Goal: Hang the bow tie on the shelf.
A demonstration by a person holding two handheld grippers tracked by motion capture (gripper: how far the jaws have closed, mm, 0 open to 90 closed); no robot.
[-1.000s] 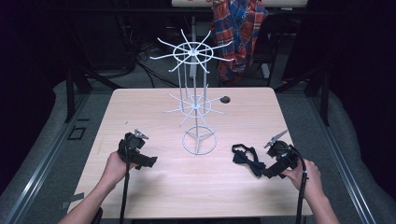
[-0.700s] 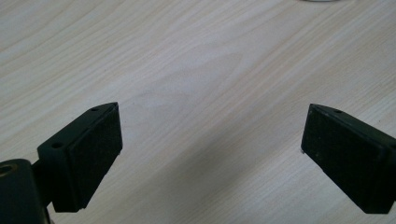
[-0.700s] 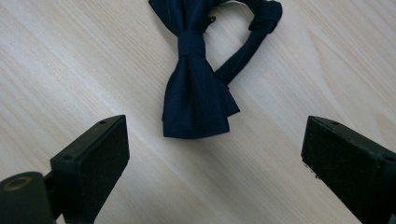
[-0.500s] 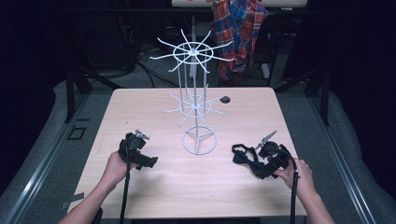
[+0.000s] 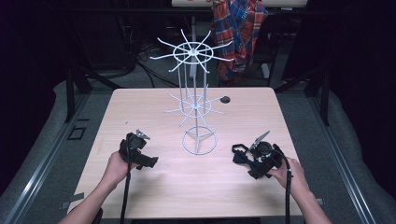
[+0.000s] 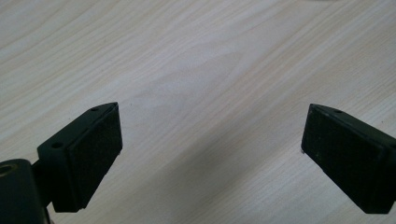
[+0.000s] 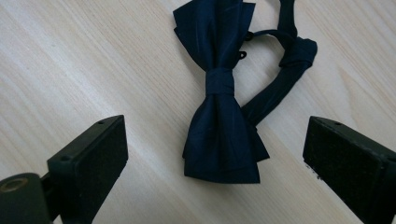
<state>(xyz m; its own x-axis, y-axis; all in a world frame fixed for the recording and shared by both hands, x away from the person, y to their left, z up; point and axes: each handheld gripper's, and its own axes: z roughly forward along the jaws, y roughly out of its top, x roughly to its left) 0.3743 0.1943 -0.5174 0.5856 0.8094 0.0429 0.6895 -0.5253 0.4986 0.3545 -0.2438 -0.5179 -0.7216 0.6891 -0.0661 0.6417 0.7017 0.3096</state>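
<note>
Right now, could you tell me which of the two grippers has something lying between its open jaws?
The right gripper: a dark navy bow tie lies on the table between its jaws. The left gripper faces bare wood.

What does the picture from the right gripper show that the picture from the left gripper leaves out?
The right gripper view alone has a dark navy bow tie lying flat on the table, its strap looped off to one side, with the right gripper open around its near end, not touching it. The left gripper view alone has the left gripper, open with bare wood between its jaws. Both share the pale wooden table and a pair of black jaws set wide apart.
</note>
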